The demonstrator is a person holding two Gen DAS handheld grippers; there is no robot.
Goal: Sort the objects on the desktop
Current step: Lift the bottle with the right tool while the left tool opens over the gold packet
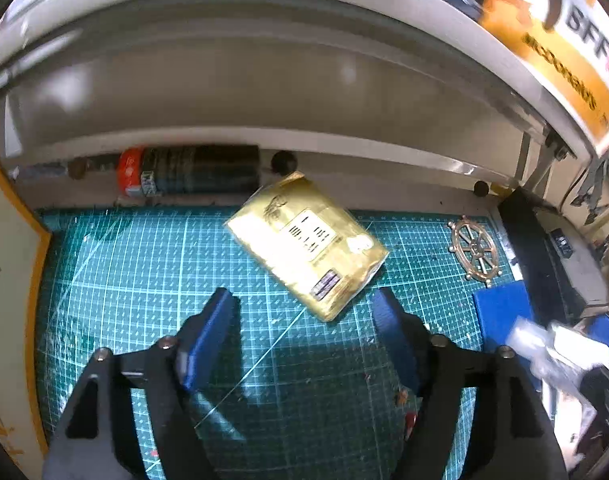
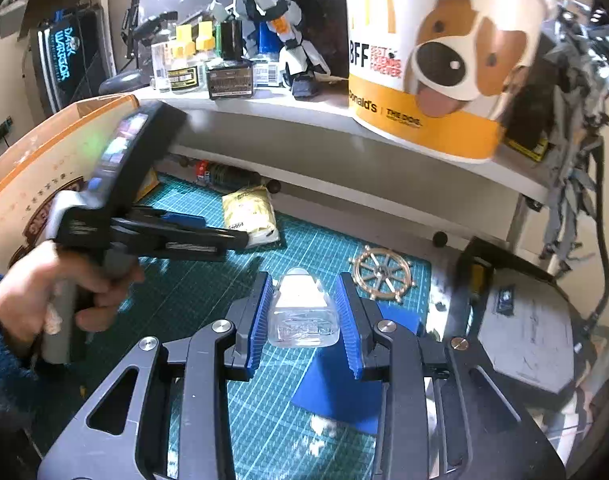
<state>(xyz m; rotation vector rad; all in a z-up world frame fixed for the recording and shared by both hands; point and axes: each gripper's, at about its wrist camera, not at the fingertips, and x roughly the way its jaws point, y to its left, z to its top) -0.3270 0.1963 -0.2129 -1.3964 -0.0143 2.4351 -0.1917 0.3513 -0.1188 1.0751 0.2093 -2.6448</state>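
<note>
A gold foil packet (image 1: 306,242) lies tilted on the green cutting mat (image 1: 144,272); it also shows in the right wrist view (image 2: 248,214). My left gripper (image 1: 304,308) is open and empty, just short of the packet's near corner; it also shows in the right wrist view (image 2: 228,240). My right gripper (image 2: 306,308) is shut on a small clear plastic bottle (image 2: 302,312) and holds it above a blue box (image 2: 340,388).
A brass ship's wheel (image 1: 474,250) lies at the mat's right. A dark bottle with a red end (image 1: 188,170) lies under the white shelf (image 2: 324,112). A McDonald's bucket (image 2: 436,56), paint jars and a robot model stand on the shelf. A cardboard box (image 2: 32,176) stands left.
</note>
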